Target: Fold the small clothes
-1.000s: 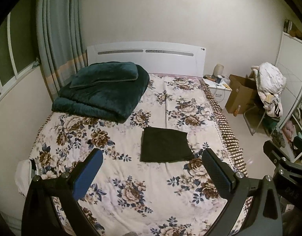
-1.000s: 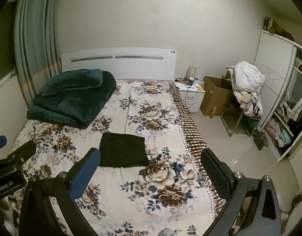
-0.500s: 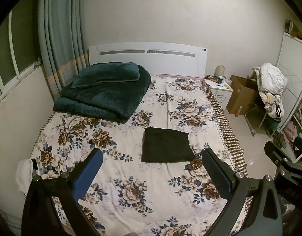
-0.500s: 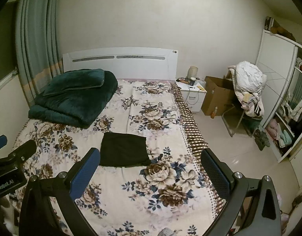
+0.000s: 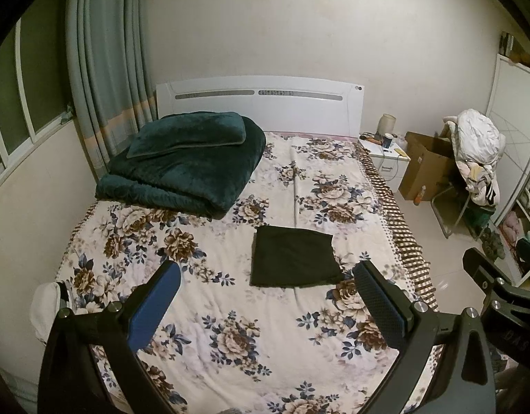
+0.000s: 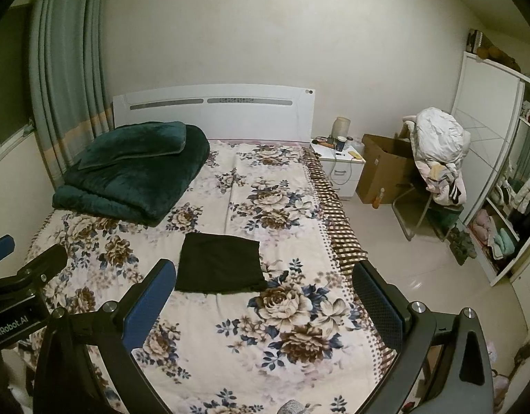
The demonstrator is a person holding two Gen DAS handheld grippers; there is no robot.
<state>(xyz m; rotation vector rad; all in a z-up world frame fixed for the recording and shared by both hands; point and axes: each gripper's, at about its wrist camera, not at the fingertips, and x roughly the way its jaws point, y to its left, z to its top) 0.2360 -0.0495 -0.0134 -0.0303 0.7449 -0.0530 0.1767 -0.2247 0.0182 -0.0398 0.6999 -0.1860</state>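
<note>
Cardboard forms the open box (image 6: 385, 169) standing on the floor beside the nightstand (image 6: 340, 165); its contents cannot be made out. A dark folded garment (image 5: 294, 262) is laid flat on the floral bed (image 5: 230, 327), near a folded green blanket (image 5: 185, 169). Both the left tongs (image 5: 266, 296) and right tongs (image 6: 261, 295) are held wide apart above the bed, gripping nothing.

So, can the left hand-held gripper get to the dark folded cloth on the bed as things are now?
Probably yes. The left hand-held gripper is open and held above the floral bedspread, with the dark folded cloth lying flat just ahead of its fingertips. Nothing lies between them; the green blanket sits farther back.
</note>
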